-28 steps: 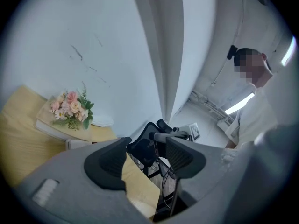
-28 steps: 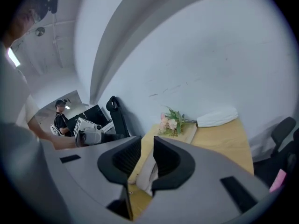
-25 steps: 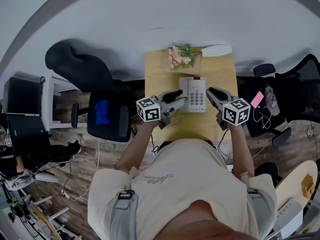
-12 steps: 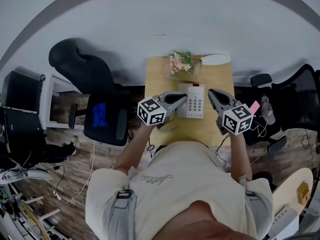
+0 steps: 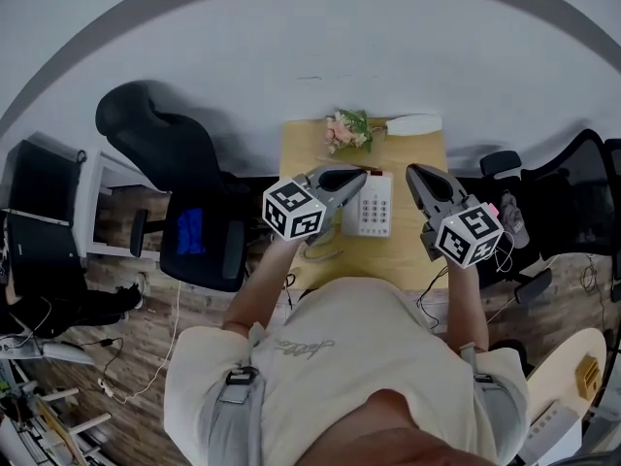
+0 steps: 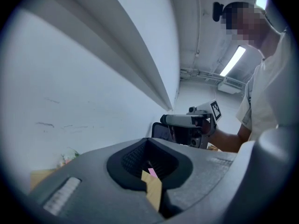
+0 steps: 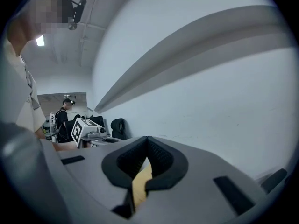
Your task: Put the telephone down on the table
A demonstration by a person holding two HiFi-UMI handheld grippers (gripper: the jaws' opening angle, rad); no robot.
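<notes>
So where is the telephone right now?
In the head view the telephone lies on the wooden table, between the left gripper and the right gripper, with the flowers beyond it.

The telephone is a pale grey-white desk set, oblong, with a keypad of small buttons in neat rows across its face; it lies flat, keypad up, on the light wooden table, its long side running away from the person. It sits around the middle of the tabletop, nearer the far half, just short of the pink flowers at the far edge; its left side is hidden behind the left gripper.
</notes>
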